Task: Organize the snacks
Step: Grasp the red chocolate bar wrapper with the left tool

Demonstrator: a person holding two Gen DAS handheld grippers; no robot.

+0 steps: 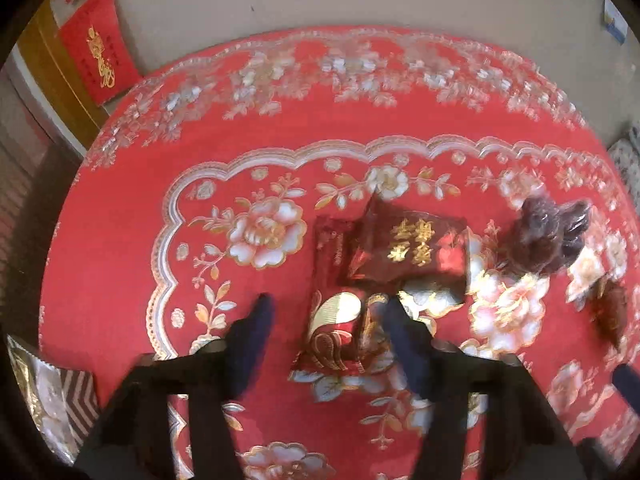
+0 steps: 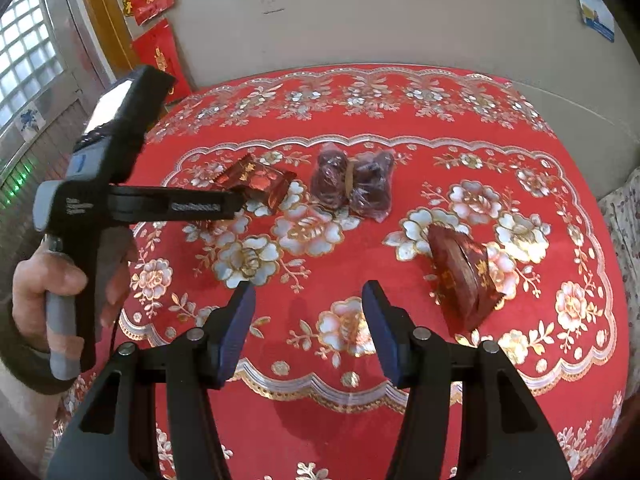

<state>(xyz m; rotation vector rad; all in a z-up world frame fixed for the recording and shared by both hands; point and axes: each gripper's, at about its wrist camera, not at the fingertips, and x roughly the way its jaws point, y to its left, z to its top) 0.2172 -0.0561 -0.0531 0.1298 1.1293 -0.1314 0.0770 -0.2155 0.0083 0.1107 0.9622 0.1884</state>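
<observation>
Two red foil snack packets with gold print lie together on the red flowered tablecloth (image 1: 120, 272). The nearer packet (image 1: 340, 336) sits between the fingers of my left gripper (image 1: 328, 316); the right pad is at its edge and the left pad stands apart from it. The farther packet (image 1: 416, 248) overlaps its top. In the right wrist view a hand holds the left gripper (image 2: 234, 206) over these packets (image 2: 256, 180). Two clear packs of dark dates (image 2: 352, 184) lie mid-table. Another red packet (image 2: 464, 276) stands tilted, right of my right gripper (image 2: 310, 312), which is open and holds nothing.
The round table (image 2: 440, 364) stands against a beige wall (image 2: 360, 12). A door frame with red paper decorations (image 1: 96, 56) is at the back left. A silver striped bag (image 1: 52, 392) shows at the table's near left edge, a patterned cushion (image 1: 628, 156) at the far right.
</observation>
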